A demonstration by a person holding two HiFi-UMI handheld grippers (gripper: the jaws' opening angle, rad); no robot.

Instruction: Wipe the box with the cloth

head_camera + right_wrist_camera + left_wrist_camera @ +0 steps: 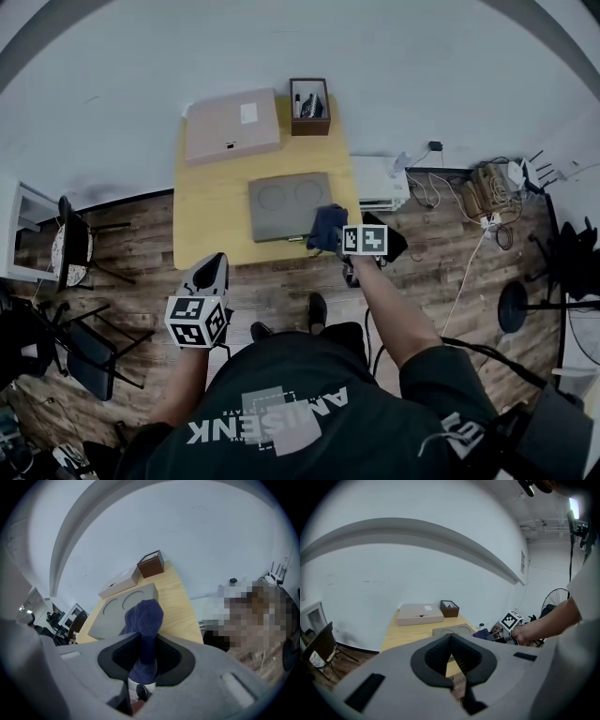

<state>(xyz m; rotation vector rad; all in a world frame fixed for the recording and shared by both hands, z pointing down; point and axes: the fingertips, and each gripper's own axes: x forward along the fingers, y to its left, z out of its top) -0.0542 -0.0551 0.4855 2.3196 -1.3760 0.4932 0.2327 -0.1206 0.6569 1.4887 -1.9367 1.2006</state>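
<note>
Hidden, right jaws: in the head view the cloth point(144, 618) and the marker cube point(364, 240) cover the fingertips; the hand behind the cube is not visible.
Hidden, grey box: its near right corner lies under the cloth; whether cloth and box surface touch, I cannot tell.
Hard to read: the pale label on the cardboard box point(230, 127) is too small; the contents of the brown holder point(309, 108) show only as dark sticks.
Right gripper point(146, 660): clamped on the dark blue cloth, which bunches up out of the jaws.
Left gripper point(451, 654): jaws pressed together, nothing between them.
Right forearm point(394, 314): stretched forward to the near right edge of the table point(211, 202).
Left forearm point(183, 380): drawn back, gripper over the wooden floor point(272, 291) short of the table's near edge, jaws pointed toward the table.
Grey box point(281, 202): flat on the table's near half, two round recesses on top.
Cardboard box, holder: side by side at the far edge, against the wall.
</note>
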